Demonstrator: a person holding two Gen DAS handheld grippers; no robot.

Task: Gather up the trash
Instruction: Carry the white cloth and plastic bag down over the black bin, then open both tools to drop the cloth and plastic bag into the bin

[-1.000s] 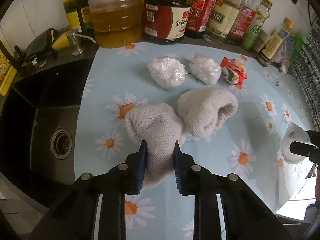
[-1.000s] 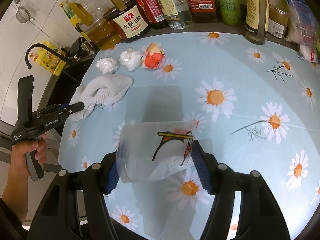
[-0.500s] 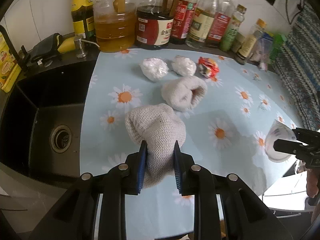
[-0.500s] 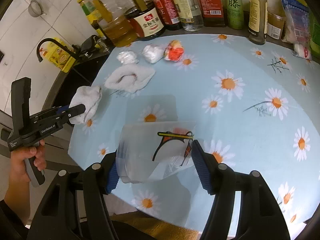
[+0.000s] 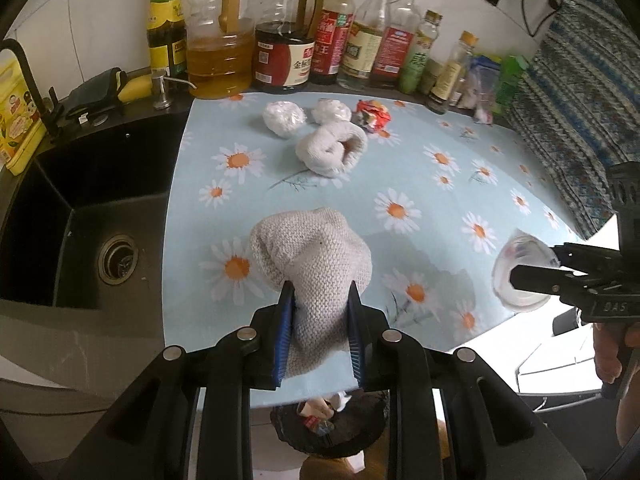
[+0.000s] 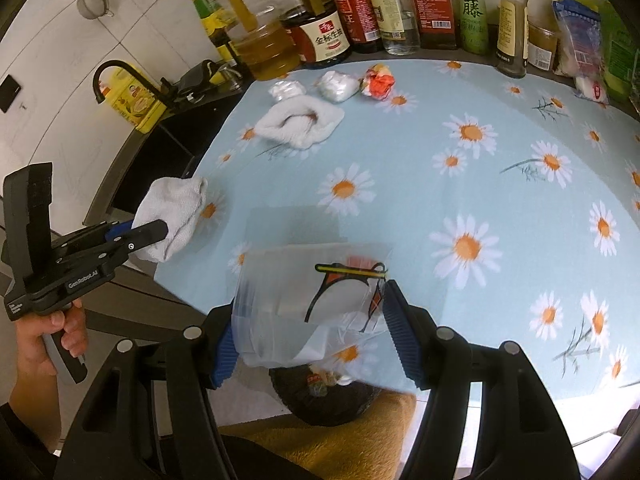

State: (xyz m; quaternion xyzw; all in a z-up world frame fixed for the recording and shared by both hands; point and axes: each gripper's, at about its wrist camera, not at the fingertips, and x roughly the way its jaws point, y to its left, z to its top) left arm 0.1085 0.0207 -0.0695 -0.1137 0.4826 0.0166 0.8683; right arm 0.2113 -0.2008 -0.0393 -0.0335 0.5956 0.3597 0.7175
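My left gripper [image 5: 320, 300] is shut on a grey-white knitted rag [image 5: 312, 256], held above the table's near edge; it also shows in the right wrist view [image 6: 172, 216]. My right gripper [image 6: 308, 312] is shut on a clear plastic cup with a printed logo [image 6: 316, 300], also seen in the left wrist view [image 5: 520, 272]. A second white rag [image 5: 332, 148], two crumpled white plastic balls [image 5: 282, 118] [image 5: 332, 110] and a red wrapper [image 5: 374, 116] lie on the daisy tablecloth [image 5: 440, 184]. A dark trash bin [image 6: 320, 396] with scraps stands below the table edge.
A row of oil and sauce bottles [image 5: 288, 52] lines the back wall. A black sink [image 5: 80, 216] lies left of the table. A patterned cloth [image 5: 580, 100] hangs at the right. Snack bags [image 6: 580, 40] sit at the far right.
Both grippers have pulled back and up from the table with the rag and the cup. The table edge and the trash bin below have come into view.
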